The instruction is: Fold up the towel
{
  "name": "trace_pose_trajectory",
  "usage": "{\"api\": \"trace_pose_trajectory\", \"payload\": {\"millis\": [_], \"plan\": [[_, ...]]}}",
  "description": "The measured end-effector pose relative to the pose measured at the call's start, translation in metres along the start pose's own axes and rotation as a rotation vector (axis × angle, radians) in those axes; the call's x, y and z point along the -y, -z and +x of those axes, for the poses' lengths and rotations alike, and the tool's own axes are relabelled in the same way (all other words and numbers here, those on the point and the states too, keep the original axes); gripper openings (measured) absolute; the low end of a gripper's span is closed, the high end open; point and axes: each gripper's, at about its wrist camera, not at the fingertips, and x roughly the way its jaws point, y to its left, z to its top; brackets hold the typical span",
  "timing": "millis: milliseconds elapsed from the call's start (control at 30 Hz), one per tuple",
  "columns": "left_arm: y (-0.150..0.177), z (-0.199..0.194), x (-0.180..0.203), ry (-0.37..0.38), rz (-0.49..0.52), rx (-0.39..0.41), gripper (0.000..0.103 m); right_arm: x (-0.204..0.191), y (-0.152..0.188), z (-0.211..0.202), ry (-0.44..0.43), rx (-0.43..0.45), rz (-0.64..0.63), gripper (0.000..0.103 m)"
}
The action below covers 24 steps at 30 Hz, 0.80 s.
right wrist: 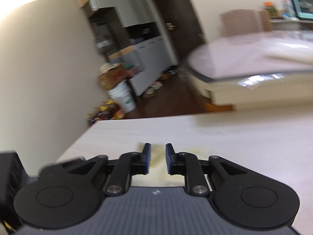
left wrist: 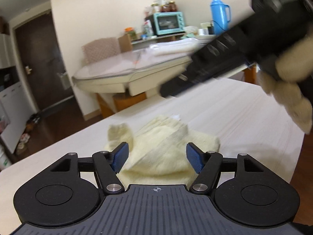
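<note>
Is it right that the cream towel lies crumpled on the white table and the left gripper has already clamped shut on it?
Not quite. The towel does lie crumpled on the white table, but the left gripper is open: in the left wrist view its blue pads stand wide apart on either side of the cloth, clamping nothing.

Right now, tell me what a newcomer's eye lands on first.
The crumpled cream towel lies on the white table, framed by the open left claw. A blurred right claw device cuts across the upper right. Behind, a bright blue thermos stands beside a teal toaster oven.
</note>
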Motion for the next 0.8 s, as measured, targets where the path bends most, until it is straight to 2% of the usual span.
{"api": "trace_pose_trajectory", "payload": {"millis": [67, 133, 200, 233, 367, 467, 567, 667, 733, 800], "plan": [[-0.003, 0.013, 0.006, 0.017, 0.052, -0.04, 0.07, 0.011, 0.008, -0.005, 0.024, -0.001, 0.031, 0.035], [-0.005, 0.024, 0.013, 0.033, 0.108, -0.082, 0.06, 0.022, 0.016, -0.009, 0.045, -0.003, 0.061, 0.036], [-0.005, 0.028, 0.015, 0.043, 0.136, -0.104, 0.012, 0.03, 0.022, -0.011, 0.059, -0.007, 0.084, 0.037], [-0.005, 0.027, 0.013, 0.046, 0.135, -0.105, 0.009, 0.034, 0.025, -0.011, 0.065, -0.011, 0.092, 0.037], [-0.005, 0.019, -0.006, 0.033, 0.08, -0.072, 0.006, 0.031, 0.031, -0.005, 0.051, -0.038, 0.061, 0.04], [-0.003, -0.009, -0.051, -0.018, -0.05, -0.026, 0.006, 0.022, 0.032, 0.002, 0.038, -0.062, 0.025, 0.04], [0.004, -0.036, -0.082, -0.086, -0.107, -0.022, 0.006, 0.014, 0.034, 0.009, 0.024, -0.086, -0.012, 0.041], [0.031, -0.055, -0.124, -0.193, -0.169, -0.088, 0.007, 0.006, 0.035, 0.016, 0.01, -0.11, -0.049, 0.043], [0.047, -0.061, -0.137, -0.212, -0.193, -0.139, 0.008, 0.0, 0.036, 0.021, 0.0, -0.125, -0.073, 0.046], [0.06, -0.07, -0.145, -0.196, -0.233, -0.162, 0.023, -0.005, 0.037, 0.025, -0.009, -0.141, -0.097, 0.046]]}}
